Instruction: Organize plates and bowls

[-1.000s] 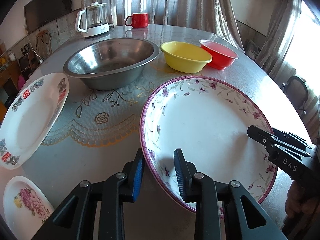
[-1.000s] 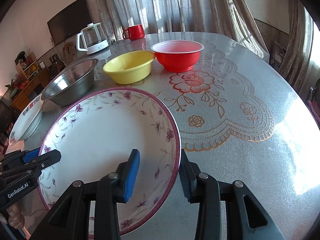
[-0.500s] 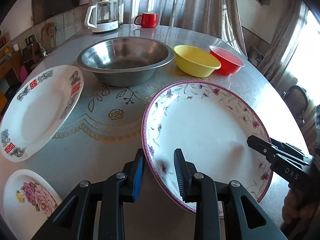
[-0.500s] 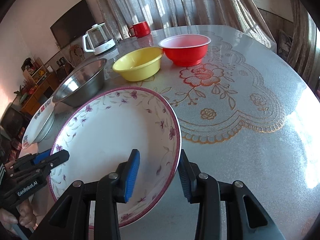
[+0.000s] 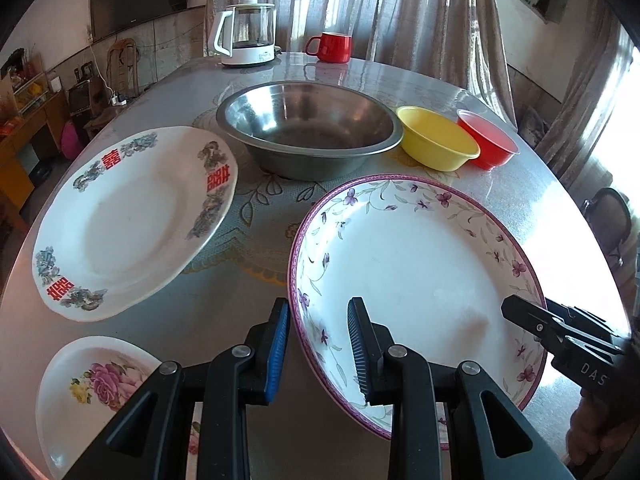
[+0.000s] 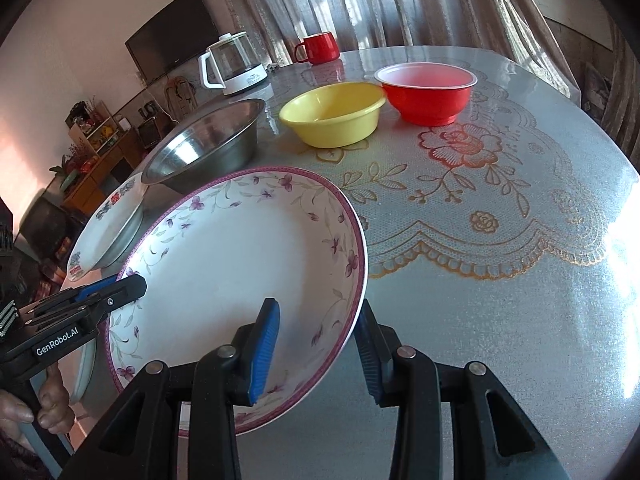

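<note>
A large purple-rimmed flowered plate (image 5: pixel 420 264) is held above the table between both grippers. My left gripper (image 5: pixel 318 344) is shut on its left rim; my right gripper (image 6: pixel 316 344) is shut on its right rim (image 6: pixel 356 280). The plate also fills the lower left of the right wrist view (image 6: pixel 240 264). A white plate with red characters (image 5: pixel 132 216) lies to the left. A small rose plate (image 5: pixel 92 392) sits at the near left. A steel bowl (image 5: pixel 308 128), a yellow bowl (image 5: pixel 438 138) and a red bowl (image 5: pixel 488 144) stand in a row behind.
A glass kettle (image 5: pixel 248 36) and a red mug (image 5: pixel 332 48) stand at the table's far edge by the curtains. The table (image 6: pixel 500 280) is round with a patterned cover. A chair (image 5: pixel 608 216) stands at the right.
Both grippers have lifted the flowered plate higher off the table. The white plate with red characters and the rose plate have come further into the left wrist view.
</note>
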A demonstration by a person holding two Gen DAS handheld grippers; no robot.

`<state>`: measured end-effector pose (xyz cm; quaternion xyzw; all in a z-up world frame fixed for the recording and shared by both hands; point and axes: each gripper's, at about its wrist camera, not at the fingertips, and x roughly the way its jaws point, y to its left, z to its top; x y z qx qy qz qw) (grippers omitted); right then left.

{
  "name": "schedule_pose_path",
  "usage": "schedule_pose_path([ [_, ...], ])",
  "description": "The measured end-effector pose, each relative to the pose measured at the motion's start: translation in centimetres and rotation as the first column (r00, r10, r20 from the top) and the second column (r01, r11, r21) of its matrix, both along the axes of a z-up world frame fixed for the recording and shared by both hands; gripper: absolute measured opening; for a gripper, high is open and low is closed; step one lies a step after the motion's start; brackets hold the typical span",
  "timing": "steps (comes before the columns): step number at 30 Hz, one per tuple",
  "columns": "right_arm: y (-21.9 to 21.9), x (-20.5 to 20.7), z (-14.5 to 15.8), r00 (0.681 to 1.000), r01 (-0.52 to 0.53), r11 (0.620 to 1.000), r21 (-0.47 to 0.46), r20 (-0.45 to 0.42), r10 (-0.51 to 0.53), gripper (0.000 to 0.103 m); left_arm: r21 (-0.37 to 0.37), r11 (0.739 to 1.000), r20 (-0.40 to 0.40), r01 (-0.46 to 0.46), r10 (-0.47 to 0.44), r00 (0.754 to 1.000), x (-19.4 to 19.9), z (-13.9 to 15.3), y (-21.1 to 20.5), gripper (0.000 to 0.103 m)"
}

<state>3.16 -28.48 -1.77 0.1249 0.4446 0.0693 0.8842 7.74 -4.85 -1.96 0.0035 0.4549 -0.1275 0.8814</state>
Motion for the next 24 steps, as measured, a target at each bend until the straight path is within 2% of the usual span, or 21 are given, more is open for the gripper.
schedule_pose_path([
  [10, 1.7, 0.3, 0.0, 1.0, -0.012, 1.0, -0.022, -0.013, 0.011, 0.037, -0.007, 1.0, -0.001, -0.021, 0.021, 1.0, 0.1, 0.0, 1.2, 0.03],
  [15, 3.0, -0.4, 0.0, 0.999, -0.052, 0.996, -0.074, -0.02, 0.051, 0.037, 0.004, 1.0, 0.001, -0.016, 0.016, 1.0, -0.2, 0.0, 1.8, 0.03],
  [20, 3.6, -0.8, 0.1, 0.998, -0.065, 0.992, -0.106, -0.034, 0.061, 0.038, -0.047, 0.999, -0.008, -0.018, 0.017, 1.0, -0.3, 0.3, 2.5, 0.034],
  [24, 3.7, -0.5, 0.1, 0.997, -0.06, 0.993, -0.104, -0.043, 0.056, 0.039, -0.056, 0.998, 0.032, -0.005, 0.007, 0.999, -1.2, 1.3, 2.8, 0.036],
])
